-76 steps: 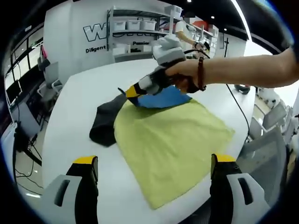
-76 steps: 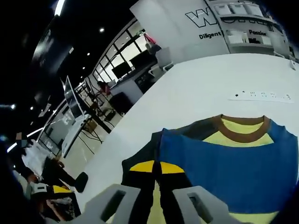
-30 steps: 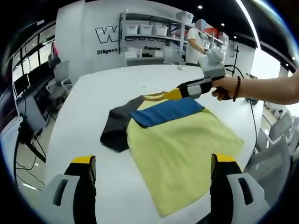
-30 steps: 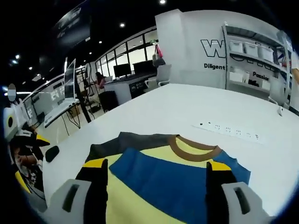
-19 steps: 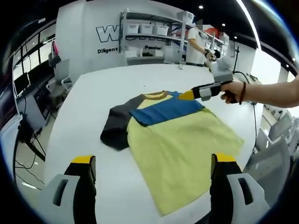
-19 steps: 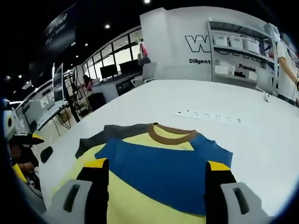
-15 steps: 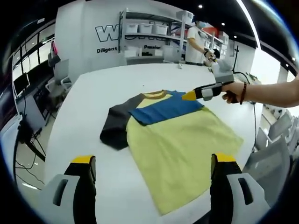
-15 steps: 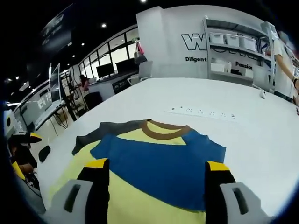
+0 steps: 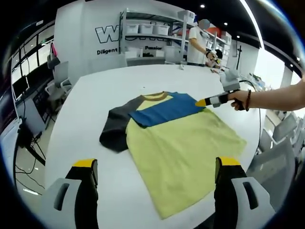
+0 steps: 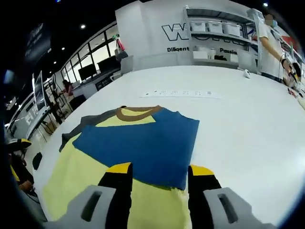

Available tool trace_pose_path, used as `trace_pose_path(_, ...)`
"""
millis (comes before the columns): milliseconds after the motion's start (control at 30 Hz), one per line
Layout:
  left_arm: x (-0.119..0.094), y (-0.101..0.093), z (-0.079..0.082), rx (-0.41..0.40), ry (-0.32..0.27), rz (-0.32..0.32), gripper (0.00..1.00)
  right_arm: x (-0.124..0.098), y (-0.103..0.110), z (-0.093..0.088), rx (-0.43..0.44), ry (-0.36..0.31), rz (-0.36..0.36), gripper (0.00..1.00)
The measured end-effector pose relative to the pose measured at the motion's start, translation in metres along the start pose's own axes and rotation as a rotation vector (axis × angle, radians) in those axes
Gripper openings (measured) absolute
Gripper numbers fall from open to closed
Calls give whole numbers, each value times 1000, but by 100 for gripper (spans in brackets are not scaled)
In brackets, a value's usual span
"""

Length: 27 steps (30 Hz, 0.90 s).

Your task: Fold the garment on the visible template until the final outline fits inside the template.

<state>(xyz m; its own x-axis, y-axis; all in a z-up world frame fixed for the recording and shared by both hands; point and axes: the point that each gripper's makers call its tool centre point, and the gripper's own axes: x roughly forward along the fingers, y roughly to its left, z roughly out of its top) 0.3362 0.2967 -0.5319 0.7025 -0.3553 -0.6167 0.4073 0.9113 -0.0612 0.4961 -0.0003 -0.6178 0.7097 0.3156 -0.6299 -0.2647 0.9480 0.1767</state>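
I see the shirt (image 9: 174,136) flat on the white table (image 9: 95,95), blue sleeve folded across its yellow body; my left gripper (image 9: 155,183) hangs at six o'clock, jaws spread; my right gripper (image 10: 157,183), jaws apart, hovers at the blue fold's edge.

white table (image 9: 90,95), shirt (image 9: 181,143), perhaps power strip (image 10: 183,94)

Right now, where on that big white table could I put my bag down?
Bare table lies beyond the shirt collar, up to the power strip, and beside the grey sleeve. The right gripper crowds the blue sleeve edge.
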Motion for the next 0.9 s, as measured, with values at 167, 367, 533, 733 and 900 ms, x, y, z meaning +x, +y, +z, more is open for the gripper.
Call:
trace_pose_path(167,0,0,-2,-1,7,0,99,0,-5,-10,21,9,-20,26)
trace_pose_path(367,0,0,-4,-2,10,-2,99,-1,-14,-11,54,-4,-72,15)
trace_pose_path(533,0,1,-3,-3,5,0,99,-4,-22,-17,46,22,-126,14)
trace_pose_path(733,0,2,-4,-5,8,2,99,-4,-20,-24,54,44,-131,9)
trace_pose_path(900,-1,0,-3,3,7,-3,99,-4,-18,-24,15,35,-154,4)
